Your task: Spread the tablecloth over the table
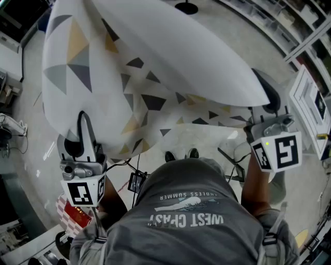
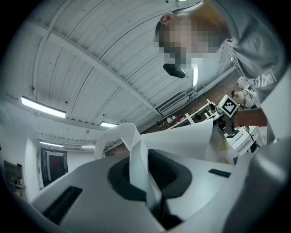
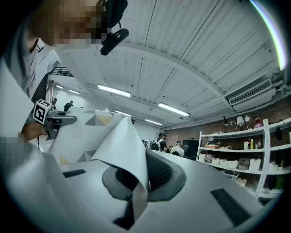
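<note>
A white tablecloth (image 1: 129,83) printed with grey, black and yellow triangles billows in the air in front of me, its plain white underside (image 1: 181,52) folded over on top. My left gripper (image 1: 81,135) is shut on the cloth's near left edge. My right gripper (image 1: 269,101) is shut on the near right edge. In the left gripper view a curled strip of cloth (image 2: 138,159) is pinched between the jaws. The right gripper view shows a cloth corner (image 3: 122,150) clamped the same way. The table is hidden under the raised cloth.
Shelving with bins (image 1: 289,31) runs along the right side of the room. A white cabinet (image 1: 310,98) stands close to my right hand. A black round base (image 1: 186,7) sits on the floor beyond the cloth. A red and white thing (image 1: 72,215) lies near my left side.
</note>
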Available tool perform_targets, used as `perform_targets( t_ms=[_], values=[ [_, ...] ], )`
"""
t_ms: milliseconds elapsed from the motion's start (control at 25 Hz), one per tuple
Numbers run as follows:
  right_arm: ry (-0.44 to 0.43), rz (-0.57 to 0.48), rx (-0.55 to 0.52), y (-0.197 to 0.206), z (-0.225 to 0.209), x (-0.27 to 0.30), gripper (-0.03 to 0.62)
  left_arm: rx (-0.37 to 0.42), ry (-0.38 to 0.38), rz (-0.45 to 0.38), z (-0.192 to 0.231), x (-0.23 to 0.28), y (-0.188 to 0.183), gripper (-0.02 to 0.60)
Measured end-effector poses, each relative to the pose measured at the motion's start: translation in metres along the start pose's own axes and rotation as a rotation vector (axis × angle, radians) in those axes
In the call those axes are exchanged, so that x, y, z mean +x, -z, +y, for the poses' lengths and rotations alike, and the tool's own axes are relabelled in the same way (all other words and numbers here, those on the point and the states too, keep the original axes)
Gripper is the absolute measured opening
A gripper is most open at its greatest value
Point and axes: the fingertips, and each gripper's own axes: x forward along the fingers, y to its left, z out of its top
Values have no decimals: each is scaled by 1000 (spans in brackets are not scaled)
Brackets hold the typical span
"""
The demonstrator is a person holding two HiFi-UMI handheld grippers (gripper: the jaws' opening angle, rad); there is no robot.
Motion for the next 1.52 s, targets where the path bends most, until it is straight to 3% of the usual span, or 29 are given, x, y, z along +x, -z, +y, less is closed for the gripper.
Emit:
perform_targets(
  t_ms=[800,1160,1240,1400,1520],
  values=[
    [93,-4,64,7,-6,14,15,-23,40,-19,19,5,26,8],
    [56,-14,97,17,-9,22,15,11,4,31,14,-1,26,8],
    [36,-17,102,22,-30,38,15,27,-13,41,9,23,27,8],
    [-18,5,123,56,-114,131,15,23,-51,96,4,132,61,8],
    [-58,4,130,64,-131,171,15,20,-88,123,12,158,74,8]
  ],
)
